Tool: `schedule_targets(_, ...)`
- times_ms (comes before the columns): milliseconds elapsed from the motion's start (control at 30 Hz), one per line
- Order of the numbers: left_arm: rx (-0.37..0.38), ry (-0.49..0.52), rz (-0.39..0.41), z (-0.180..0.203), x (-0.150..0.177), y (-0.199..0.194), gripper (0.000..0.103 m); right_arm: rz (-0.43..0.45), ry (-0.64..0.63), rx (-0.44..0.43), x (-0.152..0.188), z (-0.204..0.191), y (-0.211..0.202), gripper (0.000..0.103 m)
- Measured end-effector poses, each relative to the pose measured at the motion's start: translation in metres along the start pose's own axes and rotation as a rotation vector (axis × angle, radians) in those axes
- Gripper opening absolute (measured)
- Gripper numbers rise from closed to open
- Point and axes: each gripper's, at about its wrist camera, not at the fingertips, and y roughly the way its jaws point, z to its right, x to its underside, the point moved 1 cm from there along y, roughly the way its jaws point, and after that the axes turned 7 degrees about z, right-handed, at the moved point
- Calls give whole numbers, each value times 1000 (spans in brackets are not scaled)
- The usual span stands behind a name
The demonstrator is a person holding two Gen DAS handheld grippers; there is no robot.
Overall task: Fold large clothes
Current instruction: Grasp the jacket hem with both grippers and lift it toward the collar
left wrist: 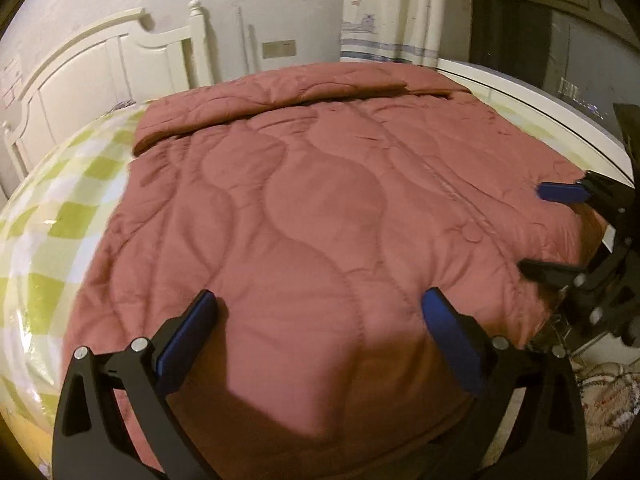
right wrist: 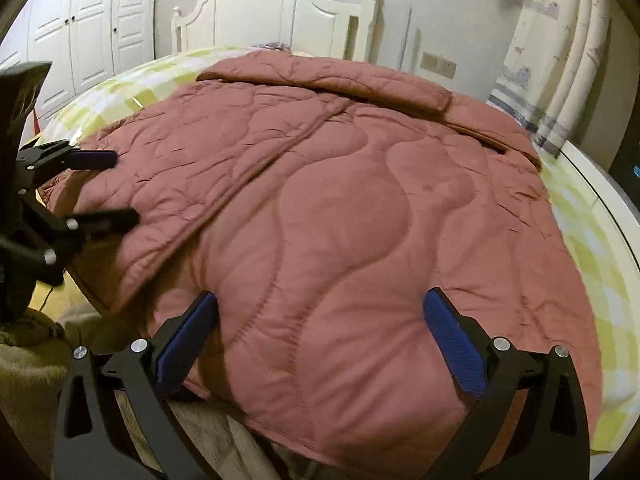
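Note:
A dusty-pink quilted coat [left wrist: 320, 200] [right wrist: 360, 200] lies spread flat on a bed, its front placket [right wrist: 280, 152] running lengthwise. One sleeve [left wrist: 320, 88] [right wrist: 340, 76] is folded across its far end. My left gripper [left wrist: 320, 300] is open just above the coat's near hem, with nothing between its fingers. My right gripper [right wrist: 320, 300] is open too, over the hem further right. Each shows in the other's view: the right gripper [left wrist: 536, 230] at the coat's right edge, the left gripper [right wrist: 120, 188] at its left edge.
A green-and-white checked sheet [left wrist: 60, 220] [right wrist: 580, 220] covers the bed under the coat. A white headboard [left wrist: 100, 64] [right wrist: 260, 8] stands at the far end, with a curtain [left wrist: 392, 8] beside it and a white wardrobe [right wrist: 80, 20] at the left. A fuzzy textile [right wrist: 28, 360] lies below the bed's near edge.

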Motion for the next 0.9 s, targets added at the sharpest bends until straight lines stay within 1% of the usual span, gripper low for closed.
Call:
schedule_targets(33, -12, -23, 11, -7, -1, -5, 101, 1, 16, 8, -1, 7, -6, 98)
schedule_targets(67, -34, -64, 40, -19, -1, -15, 101, 17, 51, 27, -2, 22, -15, 98)
schedule_targets(100, -50, -100, 63, -31, -1, -23, 101, 41, 85, 53, 0, 34, -29, 98)
schedule_targets(133, -82, -153, 87, -48, 1, -32, 101, 63, 120, 80, 1, 48, -38, 98)
schedule_targets(167, -109, -189, 96, -61, 2, -37, 101, 84, 173, 113, 4, 69, -48, 98)
schedule_targets(233, -157, -297, 95, -96, 11, -43, 101, 89, 282, 168, 14, 106, -60, 98)
schedule_targets(267, -161, -341, 82, -108, 17, -44, 101, 70, 370, 202, 25, 131, -62, 98)
schedule_targets(300, -158, -385, 68, -118, 23, -45, 101, 60, 429, 213, 33, 145, -63, 98)
schedule_targets(333, -144, -433, 57, -128, 30, -44, 101, 56, 478, 202, 41, 156, -62, 98)
schedule_targets(367, -130, -444, 59, -131, 33, -45, 100, 47, 530, 172, 53, 164, -59, 97)
schedule_targets(400, -130, -429, 68, -129, 35, -45, 101, 51, 539, 162, 61, 164, -57, 96)
schedule_targets(433, -128, -404, 64, -125, 35, -46, 101, 73, 509, 176, 62, 159, -60, 96)
schedule_targets(467, -117, -366, 57, -117, 35, -44, 100, 67, 459, 178, 62, 148, -57, 95)
schedule_targets(500, -111, -333, 54, -109, 32, -41, 100, 61, 410, 171, 60, 137, -54, 88)
schedule_targets(533, -90, -296, 50, -97, 32, -39, 100, 62, 370, 154, 58, 126, -52, 75)
schedule_targets(567, -70, -276, 48, -89, 32, -38, 100, 62, 353, 138, 54, 117, -50, 69)
schedule_targets(600, -51, -249, 47, -78, 32, -39, 98, 61, 342, 131, 52, 110, -51, 54)
schedule_targets(633, -41, -214, 44, -68, 31, -37, 90, 61, 331, 113, 50, 102, -51, 35)
schedule_targets(667, -42, -184, 41, -61, 31, -36, 83, 66, 343, 82, 50, 100, -51, 28)
schedule_targets(700, -37, -170, 39, -57, 30, -37, 60, 69, 375, 47, 50, 98, -53, 26)
schedule_targets(733, -27, -176, 33, -59, 29, -39, 33, 73, 400, 31, 50, 98, -55, 24)
schedule_targets(767, 29, -228, 22, -66, 29, -41, 28, 78, 436, -12, 51, 100, -56, 23)
schedule_targets(800, 73, -275, 23, -74, 29, -44, 22, 86, 491, -77, 53, 104, -58, 21)
schedule_targets(833, 105, -312, 31, -78, 29, -50, 19, 97, 549, -144, 56, 107, -62, 20)
schedule_targets(867, 136, -344, 47, -86, 29, -59, 18, 109, 581, -187, 57, 109, -65, 19)
schedule_targets(900, 169, -372, 66, -91, 29, -69, 17, 135, 615, -256, 60, 111, -74, 19)
